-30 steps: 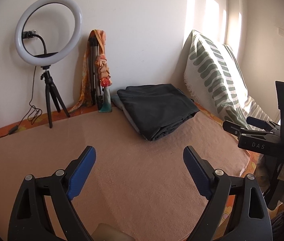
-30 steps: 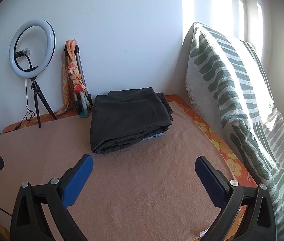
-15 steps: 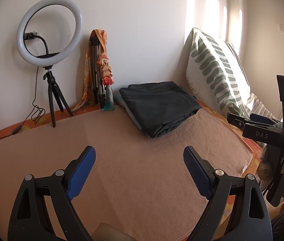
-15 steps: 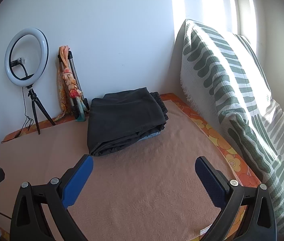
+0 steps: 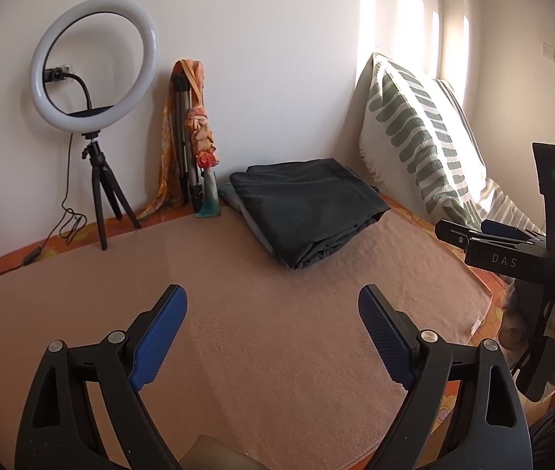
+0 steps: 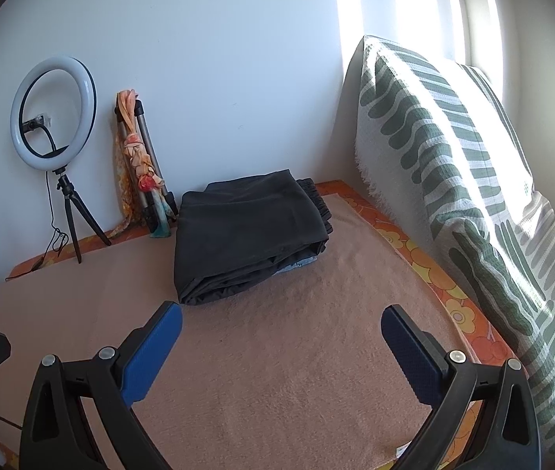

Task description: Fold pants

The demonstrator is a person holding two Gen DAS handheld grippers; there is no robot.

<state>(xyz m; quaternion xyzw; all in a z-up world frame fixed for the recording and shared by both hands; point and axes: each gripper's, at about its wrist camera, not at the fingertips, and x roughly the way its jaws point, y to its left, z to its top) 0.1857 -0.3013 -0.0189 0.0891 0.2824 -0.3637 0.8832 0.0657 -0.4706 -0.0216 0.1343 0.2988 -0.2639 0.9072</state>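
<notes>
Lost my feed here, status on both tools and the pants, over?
Left tool open, empty. Right tool open, empty. Dark pants folded, at the blanket's far end. Nothing in the way.

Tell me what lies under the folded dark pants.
Under the folded dark pants a light blue-grey fabric edge peeks out at the front corner, resting on the peach blanket. The rest of that fabric is covered, so its kind is unclear.

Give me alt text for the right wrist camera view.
Dark folded pants lie on a peach blanket beyond the open, empty right gripper. A ring light on a tripod stands at the left by the wall, and a green-patterned pillow leans at the right.
</notes>
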